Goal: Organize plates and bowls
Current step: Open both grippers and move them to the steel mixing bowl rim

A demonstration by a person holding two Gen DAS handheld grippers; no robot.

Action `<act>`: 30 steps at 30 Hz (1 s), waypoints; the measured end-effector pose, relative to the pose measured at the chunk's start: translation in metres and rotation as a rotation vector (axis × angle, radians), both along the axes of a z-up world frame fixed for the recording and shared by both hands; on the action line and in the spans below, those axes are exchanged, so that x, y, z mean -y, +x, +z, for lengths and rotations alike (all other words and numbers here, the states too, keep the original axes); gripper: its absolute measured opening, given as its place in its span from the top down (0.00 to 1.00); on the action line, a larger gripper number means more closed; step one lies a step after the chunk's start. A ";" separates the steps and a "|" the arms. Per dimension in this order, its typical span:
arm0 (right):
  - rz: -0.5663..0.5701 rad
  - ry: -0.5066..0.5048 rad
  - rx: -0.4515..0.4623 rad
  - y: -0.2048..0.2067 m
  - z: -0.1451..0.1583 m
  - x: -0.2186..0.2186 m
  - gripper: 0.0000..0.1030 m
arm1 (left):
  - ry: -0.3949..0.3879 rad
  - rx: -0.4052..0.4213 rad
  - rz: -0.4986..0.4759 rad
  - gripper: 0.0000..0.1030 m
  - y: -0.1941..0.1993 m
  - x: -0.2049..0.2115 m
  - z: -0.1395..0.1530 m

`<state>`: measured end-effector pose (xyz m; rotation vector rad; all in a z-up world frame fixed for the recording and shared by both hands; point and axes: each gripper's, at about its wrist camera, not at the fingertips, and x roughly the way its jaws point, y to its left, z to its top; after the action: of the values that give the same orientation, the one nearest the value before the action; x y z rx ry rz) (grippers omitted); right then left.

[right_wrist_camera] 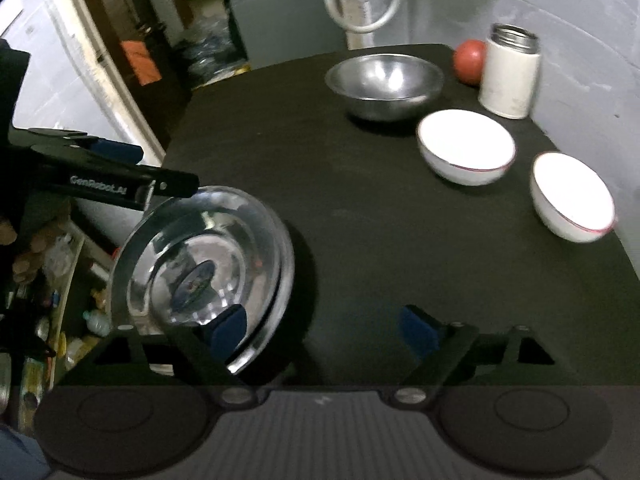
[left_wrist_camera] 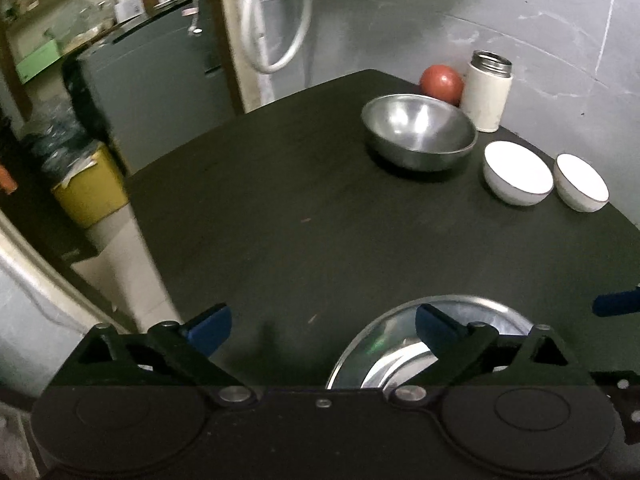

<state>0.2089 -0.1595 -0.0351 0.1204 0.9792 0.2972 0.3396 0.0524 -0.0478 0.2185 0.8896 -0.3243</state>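
Observation:
A shiny steel plate [right_wrist_camera: 200,268] sits at the dark table's near left corner, its left part past the table edge; I cannot tell if it lies flat. My left gripper [left_wrist_camera: 322,326] is open, its right finger over the plate [left_wrist_camera: 400,344]. In the right wrist view the left gripper [right_wrist_camera: 160,170] reaches the plate's far rim. My right gripper [right_wrist_camera: 324,330] is open, its left pad [right_wrist_camera: 230,330] over the plate's near rim. At the far side stand a steel bowl [right_wrist_camera: 384,84] and two white bowls [right_wrist_camera: 466,146] [right_wrist_camera: 572,196].
A red round fruit [right_wrist_camera: 470,60] and a white canister with a steel top [right_wrist_camera: 510,76] stand at the back right by the grey wall. Left of the table [left_wrist_camera: 280,208] are a yellow bin [left_wrist_camera: 92,192] and a grey cabinet [left_wrist_camera: 152,96]. A hand [right_wrist_camera: 16,248] shows at far left.

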 end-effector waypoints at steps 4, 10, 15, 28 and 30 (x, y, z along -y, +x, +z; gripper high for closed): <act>-0.070 0.008 0.073 0.007 0.005 0.016 0.10 | -0.022 0.032 -0.023 0.02 0.023 0.017 0.000; -0.152 -0.021 0.166 0.041 0.016 0.034 0.07 | -0.098 0.056 0.033 0.01 0.067 0.040 0.008; -0.165 -0.058 0.211 0.064 0.019 0.042 0.04 | -0.155 0.082 0.077 0.01 0.091 0.056 0.014; -0.235 -0.140 0.283 0.140 0.023 0.055 0.04 | -0.260 -0.048 0.253 0.01 0.148 0.068 -0.012; -0.231 -0.146 0.284 0.153 0.019 0.053 0.06 | -0.260 -0.064 0.294 0.01 0.152 0.067 -0.016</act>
<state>0.3618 -0.2124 -0.0163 0.0552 0.6940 0.0277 0.4921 -0.0150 -0.0640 -0.1634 0.9190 -0.1701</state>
